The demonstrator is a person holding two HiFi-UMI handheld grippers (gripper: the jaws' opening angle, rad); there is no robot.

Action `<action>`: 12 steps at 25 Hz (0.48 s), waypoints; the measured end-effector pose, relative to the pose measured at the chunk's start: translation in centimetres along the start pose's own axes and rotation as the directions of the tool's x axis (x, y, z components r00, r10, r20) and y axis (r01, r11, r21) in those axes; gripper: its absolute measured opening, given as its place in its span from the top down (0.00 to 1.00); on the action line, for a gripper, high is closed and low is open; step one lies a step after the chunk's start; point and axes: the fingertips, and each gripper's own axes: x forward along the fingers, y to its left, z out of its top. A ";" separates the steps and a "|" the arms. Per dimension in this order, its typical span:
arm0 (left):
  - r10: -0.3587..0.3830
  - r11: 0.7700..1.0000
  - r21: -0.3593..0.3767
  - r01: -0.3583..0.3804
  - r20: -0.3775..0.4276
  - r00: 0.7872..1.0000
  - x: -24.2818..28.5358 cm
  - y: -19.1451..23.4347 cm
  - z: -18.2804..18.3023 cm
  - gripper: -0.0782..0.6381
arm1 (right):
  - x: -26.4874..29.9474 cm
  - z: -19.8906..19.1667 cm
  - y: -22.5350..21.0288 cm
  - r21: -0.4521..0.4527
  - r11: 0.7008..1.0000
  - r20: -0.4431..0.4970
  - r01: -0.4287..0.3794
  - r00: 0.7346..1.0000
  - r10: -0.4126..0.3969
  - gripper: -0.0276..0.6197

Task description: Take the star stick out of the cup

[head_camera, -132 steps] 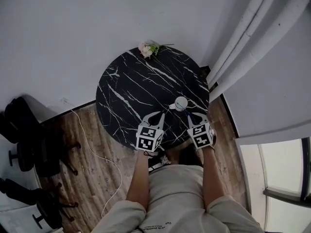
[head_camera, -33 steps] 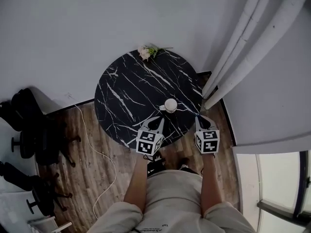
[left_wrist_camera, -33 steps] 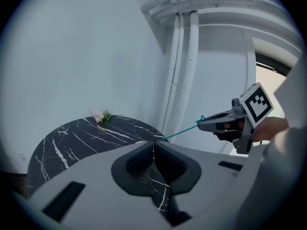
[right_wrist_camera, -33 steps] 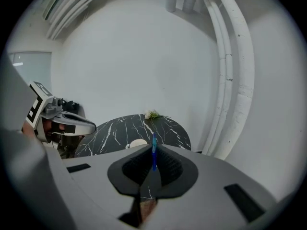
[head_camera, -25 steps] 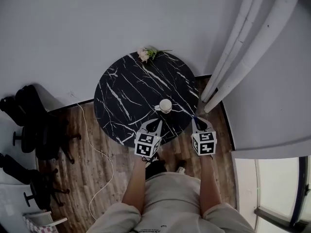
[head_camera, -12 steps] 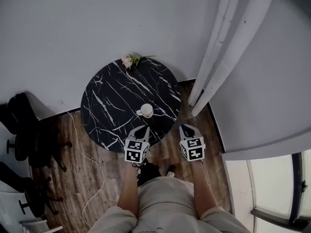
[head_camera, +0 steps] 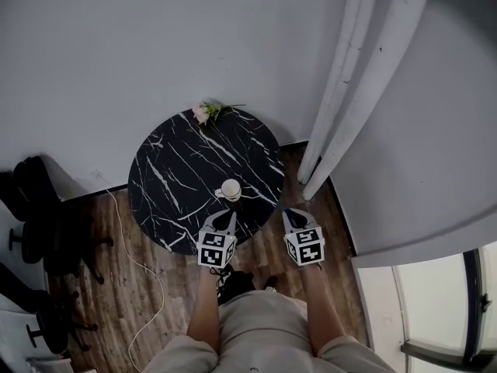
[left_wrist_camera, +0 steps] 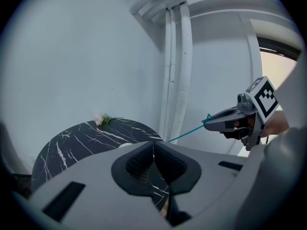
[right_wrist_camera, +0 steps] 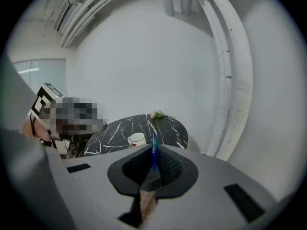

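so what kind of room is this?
Probably an office corner: a round black marble table by a white wall, dark office chairs on wood floor, white pipes beside it.

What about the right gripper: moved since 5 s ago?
Yes. The right gripper, then at the cup, now sits back and right of it, past the table edge, holding the stick.

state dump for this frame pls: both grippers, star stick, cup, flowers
left gripper: fingers shut, nothing between them.
right gripper: fingers shut on the star stick.
star stick: out of the cup, held in the air.
cup: upright on the table, no stick in it.
flowers: lying at the table's far edge.
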 end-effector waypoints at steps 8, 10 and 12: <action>0.007 1.000 0.010 -0.007 0.004 1.000 -0.2 -0.6 0.0 0.86 | -0.6 0.1 -0.3 -0.036 0.999 -0.003 0.009 1.000 -0.009 0.89; 0.002 1.000 0.006 -0.002 0.006 1.000 -0.1 -1.0 -0.2 0.86 | -0.8 -0.1 -0.5 -0.038 0.999 -0.004 0.011 1.000 -0.011 0.89; 0.000 1.000 0.009 0.000 0.003 1.000 -0.4 -1.2 -0.5 0.86 | -0.9 -0.3 -0.3 -0.038 0.999 -0.005 0.010 1.000 -0.010 0.89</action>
